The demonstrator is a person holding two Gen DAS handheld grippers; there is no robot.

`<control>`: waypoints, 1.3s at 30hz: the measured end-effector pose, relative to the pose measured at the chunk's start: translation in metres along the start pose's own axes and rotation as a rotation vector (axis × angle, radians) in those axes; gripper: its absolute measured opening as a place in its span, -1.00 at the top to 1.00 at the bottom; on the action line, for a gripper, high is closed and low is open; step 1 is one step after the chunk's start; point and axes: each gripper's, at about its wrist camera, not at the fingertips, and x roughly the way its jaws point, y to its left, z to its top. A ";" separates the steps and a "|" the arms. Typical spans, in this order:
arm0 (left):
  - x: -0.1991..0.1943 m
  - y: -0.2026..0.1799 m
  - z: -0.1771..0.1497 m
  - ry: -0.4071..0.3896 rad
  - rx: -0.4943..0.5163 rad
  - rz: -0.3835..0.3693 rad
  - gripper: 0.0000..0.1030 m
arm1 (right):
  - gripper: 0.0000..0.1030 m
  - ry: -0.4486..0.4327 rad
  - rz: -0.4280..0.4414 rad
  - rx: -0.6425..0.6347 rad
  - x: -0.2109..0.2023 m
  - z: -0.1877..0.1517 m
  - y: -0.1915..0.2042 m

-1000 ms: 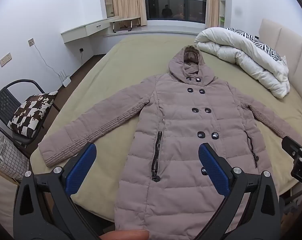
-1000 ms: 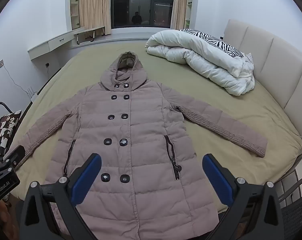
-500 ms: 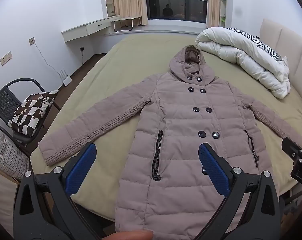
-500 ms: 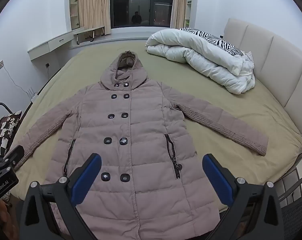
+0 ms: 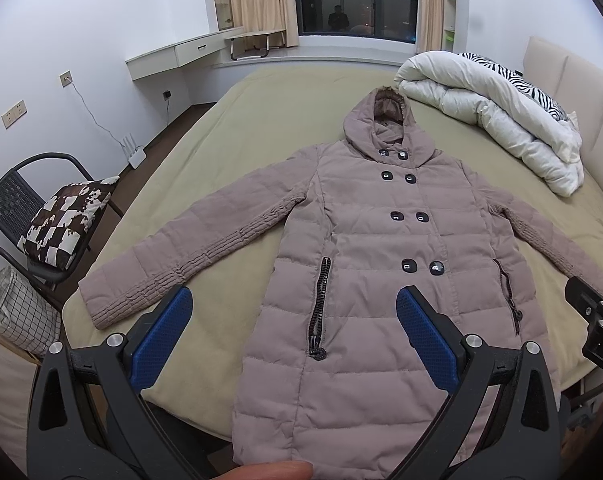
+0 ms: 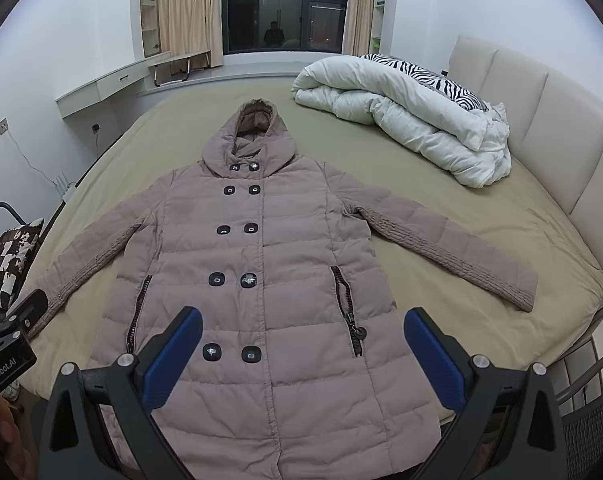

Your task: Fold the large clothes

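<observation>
A long taupe hooded puffer coat lies flat and face up on the bed, buttoned, both sleeves spread out, hood toward the window. Its hem hangs at the near bed edge. My left gripper hovers above the coat's lower left part, open, nothing between its blue pads. My right gripper hovers over the lower front near the bottom buttons, open and empty too. Each gripper shows at the edge of the other's view: the right gripper, the left gripper.
The olive bed sheet surrounds the coat. A rolled white duvet with a zebra pillow sits at the far right by the headboard. A chair with a patterned cushion and a laundry basket stand left of the bed.
Both views have drifted very slightly; the coat lies as before and both grippers stay open.
</observation>
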 end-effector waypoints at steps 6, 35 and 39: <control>0.002 -0.001 0.002 0.006 0.001 0.004 -1.00 | -1.00 0.001 0.000 -0.001 0.001 -0.002 0.002; 0.011 0.003 -0.002 0.028 -0.006 0.014 -1.00 | -1.00 0.011 0.004 0.002 0.011 -0.008 0.011; 0.012 0.004 -0.003 0.030 -0.007 0.015 -1.00 | -1.00 0.012 0.008 0.002 0.015 -0.012 0.015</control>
